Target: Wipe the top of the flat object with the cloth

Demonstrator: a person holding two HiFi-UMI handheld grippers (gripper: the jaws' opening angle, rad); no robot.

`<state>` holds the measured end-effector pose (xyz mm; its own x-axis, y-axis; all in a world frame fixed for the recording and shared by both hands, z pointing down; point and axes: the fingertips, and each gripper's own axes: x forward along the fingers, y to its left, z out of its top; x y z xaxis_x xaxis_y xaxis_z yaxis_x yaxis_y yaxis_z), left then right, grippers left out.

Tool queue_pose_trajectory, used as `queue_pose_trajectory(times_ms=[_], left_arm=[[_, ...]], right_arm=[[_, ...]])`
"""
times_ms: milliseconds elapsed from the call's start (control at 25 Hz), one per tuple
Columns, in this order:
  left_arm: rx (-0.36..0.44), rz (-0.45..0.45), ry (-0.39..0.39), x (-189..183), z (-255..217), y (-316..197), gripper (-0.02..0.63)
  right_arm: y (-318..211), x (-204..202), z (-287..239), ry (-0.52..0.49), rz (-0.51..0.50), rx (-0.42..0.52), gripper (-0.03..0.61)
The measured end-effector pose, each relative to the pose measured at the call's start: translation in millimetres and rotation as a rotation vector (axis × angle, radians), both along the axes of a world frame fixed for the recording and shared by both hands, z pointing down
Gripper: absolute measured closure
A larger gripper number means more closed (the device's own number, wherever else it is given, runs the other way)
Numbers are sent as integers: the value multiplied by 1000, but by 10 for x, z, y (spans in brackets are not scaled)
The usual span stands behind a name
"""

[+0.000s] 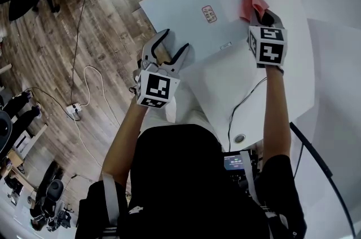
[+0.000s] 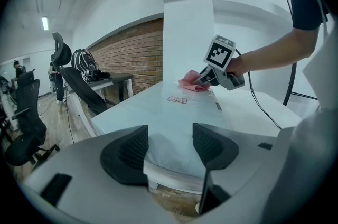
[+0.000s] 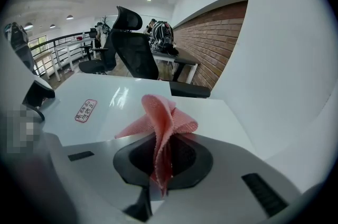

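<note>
Here, the cloth: a pink waffle-textured cloth (image 3: 163, 117) stands up in a loose fold, pinched at its lower part between the right gripper's jaws. In the head view it lies at the far right part of the flat object.
Flat object: a glossy white flat panel (image 1: 192, 29) lies on the table, its top facing up and the cloth's free end resting on it.
Right gripper: the right gripper (image 1: 260, 17) has its jaws closed onto the cloth, with only the fabric between them. Its marker cube faces up towards the head camera.
Sticker: a small red-bordered white sticker (image 1: 208, 14) sits on the panel's top, left of the cloth and well apart from it.
Left gripper: the left gripper (image 1: 175, 43) sits at the near left edge of the white surface with its jaws wide apart. They pinch nothing; the edge of the white surface shows in the gap between them.
Table: a white table (image 1: 293, 63) carries the panel.
Cable: a thin black cable (image 1: 242, 105) runs across the table's near side, under the right arm.
Floor: a brown wood-plank floor (image 1: 101, 18) lies to the left of the table.
Background: a black high-backed office chair (image 3: 132, 43) stands beyond the table, near a red brick wall (image 2: 134, 54).
</note>
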<state>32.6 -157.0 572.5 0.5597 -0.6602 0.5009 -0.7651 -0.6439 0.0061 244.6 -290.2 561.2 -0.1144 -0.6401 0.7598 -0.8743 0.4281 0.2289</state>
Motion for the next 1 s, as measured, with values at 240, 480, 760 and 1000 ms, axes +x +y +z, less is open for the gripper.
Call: queue_pose_trajectory(times_ms=[240,480,760,1000], left_arm=[[0,6,2,-14,-32,-31,357],[3,5,-2,-21,-15,-9,357],[7,7,1,-26,-26,-12,357],[10,12,-1,-30,-17,-8,357]], right_arm=[[9,-117,-21,6,-32,-7,532],[103,-486,-26,20,-127,-4,532],[285,-972,-22,-11,-236,-25,532],[495,-1384,-23,-12,-349,-45,532]])
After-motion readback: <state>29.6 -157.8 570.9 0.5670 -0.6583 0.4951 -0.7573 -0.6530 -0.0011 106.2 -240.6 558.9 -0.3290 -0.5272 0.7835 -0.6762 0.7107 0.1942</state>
